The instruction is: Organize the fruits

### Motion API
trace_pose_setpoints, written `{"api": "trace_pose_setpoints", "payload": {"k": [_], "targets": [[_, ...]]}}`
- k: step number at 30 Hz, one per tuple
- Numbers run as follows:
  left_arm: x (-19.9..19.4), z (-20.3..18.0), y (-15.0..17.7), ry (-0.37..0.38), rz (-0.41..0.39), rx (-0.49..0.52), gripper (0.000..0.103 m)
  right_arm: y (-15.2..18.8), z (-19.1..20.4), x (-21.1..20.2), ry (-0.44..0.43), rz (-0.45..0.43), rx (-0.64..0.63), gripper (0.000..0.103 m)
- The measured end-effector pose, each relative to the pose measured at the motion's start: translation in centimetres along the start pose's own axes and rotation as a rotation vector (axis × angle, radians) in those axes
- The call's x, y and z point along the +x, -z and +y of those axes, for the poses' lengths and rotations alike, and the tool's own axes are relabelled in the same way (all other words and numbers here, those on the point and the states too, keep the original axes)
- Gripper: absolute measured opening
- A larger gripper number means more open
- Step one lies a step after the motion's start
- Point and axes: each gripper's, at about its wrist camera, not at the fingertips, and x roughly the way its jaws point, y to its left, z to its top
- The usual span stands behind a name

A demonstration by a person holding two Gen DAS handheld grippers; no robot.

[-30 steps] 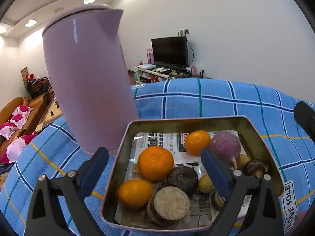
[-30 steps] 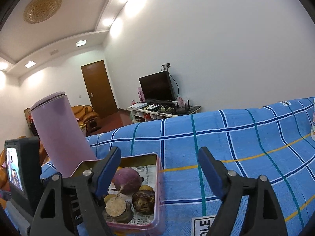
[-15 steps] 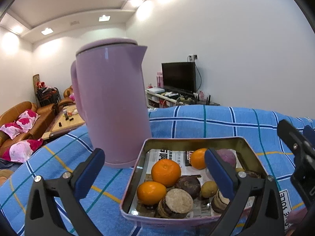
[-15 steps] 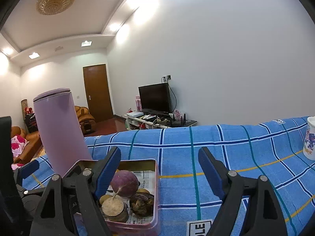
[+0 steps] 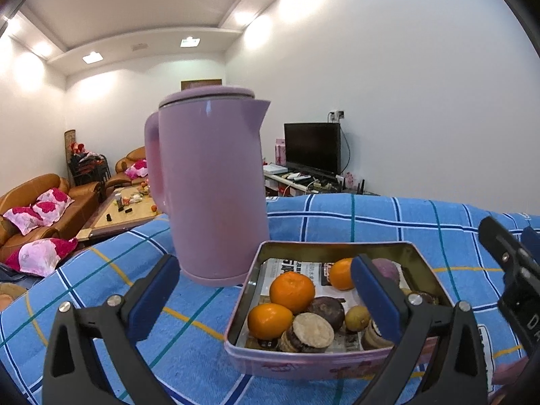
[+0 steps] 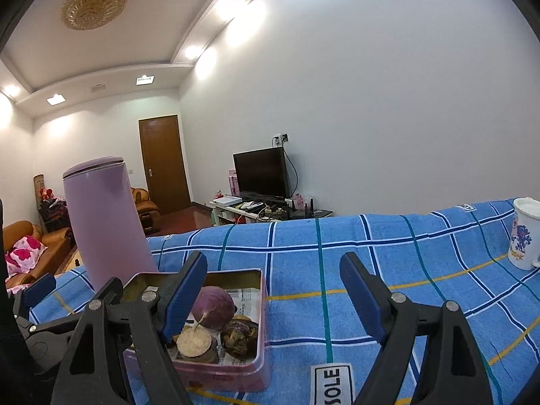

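Behind the left tool's point(image 5: 265, 288) right finger point(image 5: 374, 300), part of the purple fruit point(image 5: 386, 266) hidden. White mug point(image 6: 524, 236) cut off at picture's right edge. Newspaper point(image 5: 290, 265) print too small to read.

lilac kettle point(image 5: 211, 185), blue cloth point(image 5: 371, 216) (checked), orange tangerines point(image 5: 292, 292)

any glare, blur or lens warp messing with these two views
Left wrist view: sharp; the ceiling lights bloom on the wall, a faint sheen streaks the purple kettle, and the fisheye bows the blue checked cloth. Right wrist view: also sharp, walls curve, black corners, the tin clearly lit.
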Motion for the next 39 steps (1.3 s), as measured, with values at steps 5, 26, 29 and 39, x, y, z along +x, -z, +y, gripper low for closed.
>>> {"api": "trace_pose_setpoints", "payload": {"k": [5, 26, 29, 39], "targets": [[-1.3, -0.1, 0.1, 0.011, -0.039, 0.013, 0.103, 0.1, 0.2, -1.1, -0.001, -0.019, -0.015, 0.082], [-3.2, 0.5, 0.7, 0.006, -0.049, -0.029, 0.103, 0.4, 0.1, -3.6, 0.019, -0.056, -0.027, 0.084], [-3.2, 0.5, 0.7, -0.001, -0.046, -0.028, 0.103, 0.4, 0.2, -3.6, 0.02, -0.051, -0.033, 0.084], [-3.2, 0.1, 0.7, -0.021, -0.042, -0.009, 0.103, 0.4, -0.1, -3.3, 0.038, -0.041, -0.015, 0.084]]}}
